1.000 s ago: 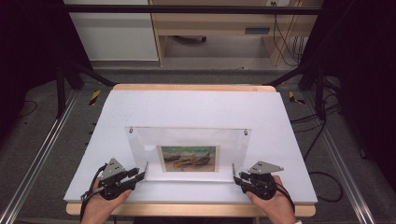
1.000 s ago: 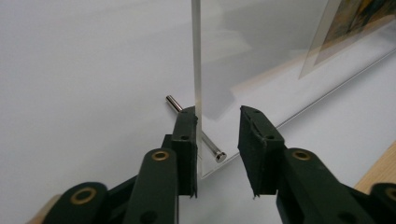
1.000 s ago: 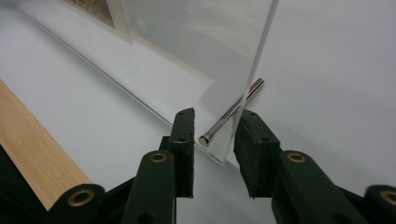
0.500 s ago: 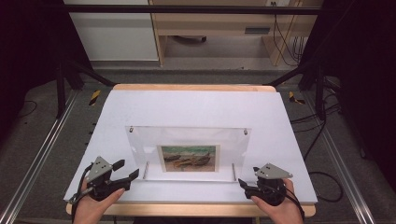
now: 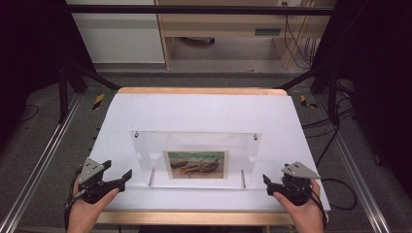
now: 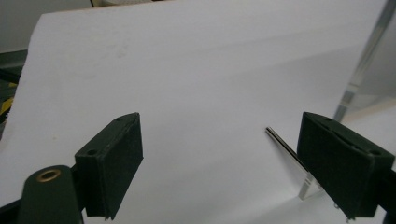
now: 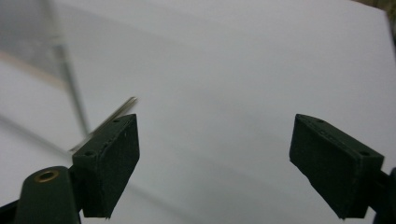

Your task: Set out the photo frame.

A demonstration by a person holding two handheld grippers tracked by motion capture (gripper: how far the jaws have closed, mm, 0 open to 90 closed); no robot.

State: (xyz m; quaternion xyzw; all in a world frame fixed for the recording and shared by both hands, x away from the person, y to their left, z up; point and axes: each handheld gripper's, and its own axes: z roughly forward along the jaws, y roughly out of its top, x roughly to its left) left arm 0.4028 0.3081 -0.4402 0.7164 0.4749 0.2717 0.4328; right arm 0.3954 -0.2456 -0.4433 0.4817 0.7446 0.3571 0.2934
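Observation:
A clear acrylic picture frame (image 5: 197, 145) stands on the white table, holding a small painting of boats (image 5: 197, 164) and resting on two metal pegs (image 5: 151, 176). My left gripper (image 5: 125, 176) hovers off the frame's lower left corner, apart from it. Its jaws have just been opening, and nothing sits between them. In the left gripper view (image 6: 219, 168) the frame's edge (image 6: 362, 65) and a peg (image 6: 282, 142) lie to the right. My right gripper (image 5: 266, 181) is off the lower right corner; its jaws have also just been opening and hold nothing. The right gripper view (image 7: 215, 163) shows the frame's edge (image 7: 70, 88) at left.
The white tabletop (image 5: 204, 111) has a wooden rim at the front and back. Metal rails (image 5: 43, 160) run along both sides. Cables (image 5: 335, 184) lie on the floor at the right. A cabinet (image 5: 121, 34) and a desk stand beyond the table.
Both grippers have let go of the frame's lower corners, opened their jaws and drawn outward and slightly up. The frame stands where it was.

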